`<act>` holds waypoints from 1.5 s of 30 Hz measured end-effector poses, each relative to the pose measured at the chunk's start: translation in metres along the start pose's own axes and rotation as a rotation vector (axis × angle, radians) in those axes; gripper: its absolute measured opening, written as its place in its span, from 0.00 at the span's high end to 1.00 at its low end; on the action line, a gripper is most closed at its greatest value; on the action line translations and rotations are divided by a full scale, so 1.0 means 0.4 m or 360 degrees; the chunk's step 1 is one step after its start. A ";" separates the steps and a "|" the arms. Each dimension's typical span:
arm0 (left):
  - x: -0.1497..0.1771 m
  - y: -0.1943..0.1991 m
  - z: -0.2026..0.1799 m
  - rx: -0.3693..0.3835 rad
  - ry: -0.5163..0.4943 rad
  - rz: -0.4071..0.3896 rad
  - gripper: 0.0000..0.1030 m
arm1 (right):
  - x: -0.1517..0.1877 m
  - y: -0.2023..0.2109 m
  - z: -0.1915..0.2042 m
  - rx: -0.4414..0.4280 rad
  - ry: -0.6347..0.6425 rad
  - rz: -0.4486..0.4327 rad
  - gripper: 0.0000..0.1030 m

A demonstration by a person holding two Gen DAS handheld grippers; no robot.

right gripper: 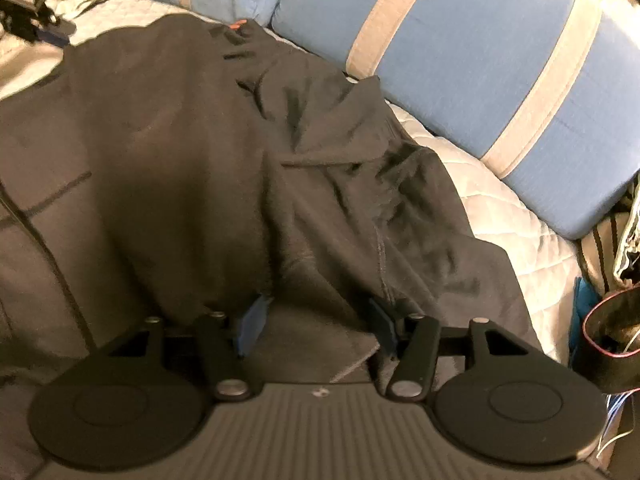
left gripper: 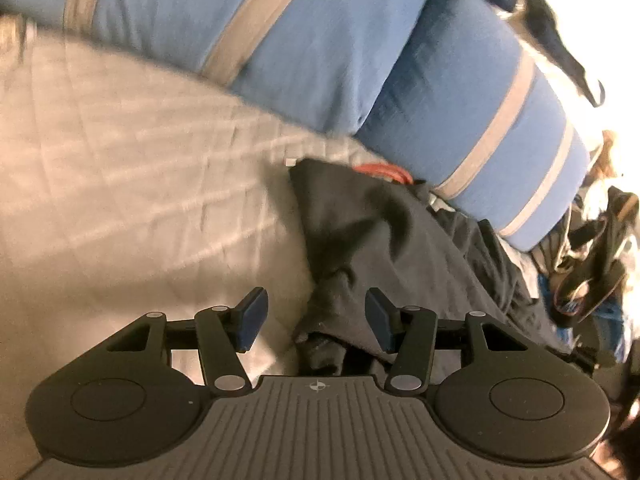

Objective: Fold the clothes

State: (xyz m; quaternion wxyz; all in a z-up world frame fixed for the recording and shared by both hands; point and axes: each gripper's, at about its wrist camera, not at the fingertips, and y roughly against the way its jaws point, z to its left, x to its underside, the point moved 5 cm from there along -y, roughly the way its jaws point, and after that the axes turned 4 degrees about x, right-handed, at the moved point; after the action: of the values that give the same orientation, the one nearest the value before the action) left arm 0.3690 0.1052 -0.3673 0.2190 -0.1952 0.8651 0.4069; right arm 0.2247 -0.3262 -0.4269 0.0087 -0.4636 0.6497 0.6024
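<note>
A quilted bed [right gripper: 500,208] with blue striped pillows [right gripper: 472,60] along its far side carries a dark garment [right gripper: 200,160], spread crumpled with its long axis running away from the right gripper [right gripper: 316,326] toward the pillows. That gripper is the nearer: its jaws stand wide apart over the near hem, cloth lying between them but not pinched. The left gripper [left gripper: 316,318], equally wide and empty, has the garment's edge ahead and to its right.

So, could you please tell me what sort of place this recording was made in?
Most likely a bedroom, on a bed: a pale quilted bedspread, blue pillows with grey stripes along its far side, and a dark garment spread on top for folding.
</note>
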 end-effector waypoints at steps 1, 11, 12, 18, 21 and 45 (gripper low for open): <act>0.006 -0.012 0.006 0.0027 0.0043 0.0015 0.50 | -0.010 0.015 0.005 -0.0027 -0.0022 -0.0019 0.29; 0.019 -0.013 -0.014 0.0039 -0.0070 -0.0032 0.86 | -0.190 0.122 0.094 -0.0227 0.0016 -0.0214 0.25; 0.015 -0.011 -0.031 -0.0003 -0.0164 -0.0032 0.87 | -0.212 0.128 0.103 -0.0250 0.0013 -0.0231 0.25; 0.028 -0.015 -0.105 -0.0276 -0.0647 -0.0086 0.88 | -0.313 0.106 0.179 -0.0296 0.0114 -0.0288 0.25; 0.044 -0.023 -0.095 -0.0286 -0.0659 -0.0086 0.88 | -0.351 0.081 0.220 -0.0335 0.0165 -0.0297 0.25; 0.082 -0.005 -0.038 -0.0060 -0.0434 -0.0146 0.79 | -0.622 -0.320 0.242 -0.0791 -0.0250 -0.0191 0.77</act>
State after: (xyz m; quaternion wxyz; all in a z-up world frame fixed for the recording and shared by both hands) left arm 0.3395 0.0868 -0.3778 0.3492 -0.1816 0.8097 0.4353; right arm 0.3921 -0.0825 -0.4106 -0.0194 -0.4411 0.4506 0.7759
